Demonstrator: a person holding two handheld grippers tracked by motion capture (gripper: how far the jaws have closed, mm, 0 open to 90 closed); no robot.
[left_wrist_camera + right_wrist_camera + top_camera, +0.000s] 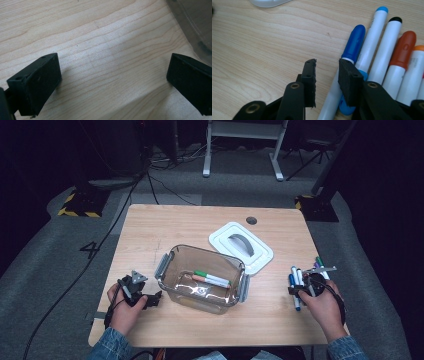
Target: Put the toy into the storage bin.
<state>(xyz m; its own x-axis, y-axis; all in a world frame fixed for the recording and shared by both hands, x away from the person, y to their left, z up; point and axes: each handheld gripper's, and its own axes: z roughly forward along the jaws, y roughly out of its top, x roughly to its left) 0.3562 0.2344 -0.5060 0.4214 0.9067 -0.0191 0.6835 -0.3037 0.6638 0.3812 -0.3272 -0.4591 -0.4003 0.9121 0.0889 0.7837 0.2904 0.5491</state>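
Observation:
A clear plastic container (205, 251) stands mid-table with a green-capped marker (212, 277) and an orange-capped one lying inside. Its white lid (241, 246) lies behind it to the right. Several markers (296, 282) lie in a bunch at the table's right. My right gripper (300, 287) is down over them. In the right gripper view its jaws (327, 63) stand narrowly apart around the white barrel of the dark-blue-capped marker (354, 42), with a gap still visible at the left pad. My left gripper (150, 300) rests open on the table left of the container, nothing between its jaws (112, 82).
Beside the blue marker lie a light-blue-capped (374, 37), a black-capped (388, 47) and a red-orange-capped marker (403, 50). The container's wall (197, 22) is close to the left gripper's right jaw. The table's right edge runs just past the marker bunch.

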